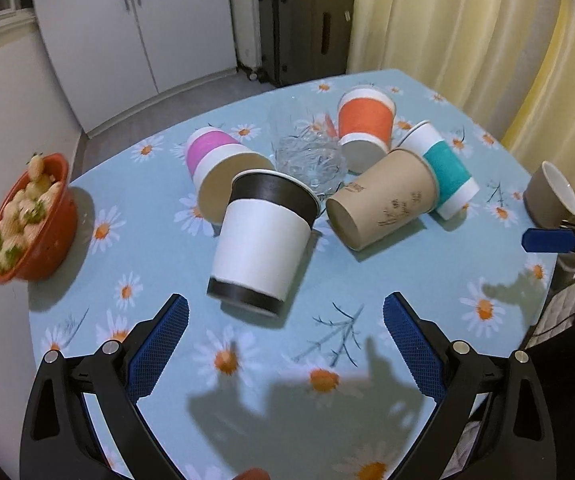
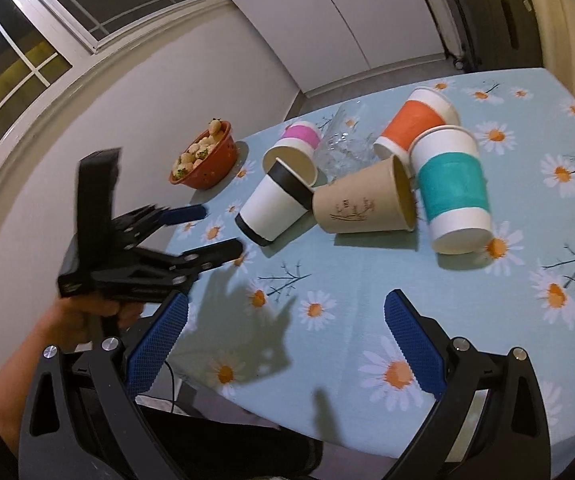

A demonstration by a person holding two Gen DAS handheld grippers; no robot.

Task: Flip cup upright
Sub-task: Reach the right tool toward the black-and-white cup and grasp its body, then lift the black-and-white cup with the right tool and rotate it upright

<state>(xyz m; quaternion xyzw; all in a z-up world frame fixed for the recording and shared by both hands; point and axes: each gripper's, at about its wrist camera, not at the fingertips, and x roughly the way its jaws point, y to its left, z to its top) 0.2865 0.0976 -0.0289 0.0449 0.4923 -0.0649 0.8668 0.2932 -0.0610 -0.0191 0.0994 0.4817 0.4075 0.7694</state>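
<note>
Several paper cups lie tipped on the daisy tablecloth (image 1: 159, 280). A white cup with black bands (image 1: 261, 240) lies nearest, leaning on a pink-banded cup (image 1: 217, 166). A brown cup (image 1: 383, 204), a teal-banded cup (image 1: 445, 170) and an orange cup (image 1: 365, 122) lie behind, around a clear glass (image 1: 307, 156). My left gripper (image 1: 285, 312) is open, just short of the white cup's base. My right gripper (image 2: 285, 312) is open and empty above the table's near edge; the white cup (image 2: 275, 208) and brown cup (image 2: 363, 204) lie ahead of it. The left gripper (image 2: 203, 230) shows there too.
A red bowl of strawberries (image 1: 31, 216) stands at the table's left edge by the wall. A small grey ceramic cup (image 1: 549, 196) stands at the right edge, beside the right gripper's blue fingertip (image 1: 543, 240). Curtains, a suitcase and a cupboard lie beyond the table.
</note>
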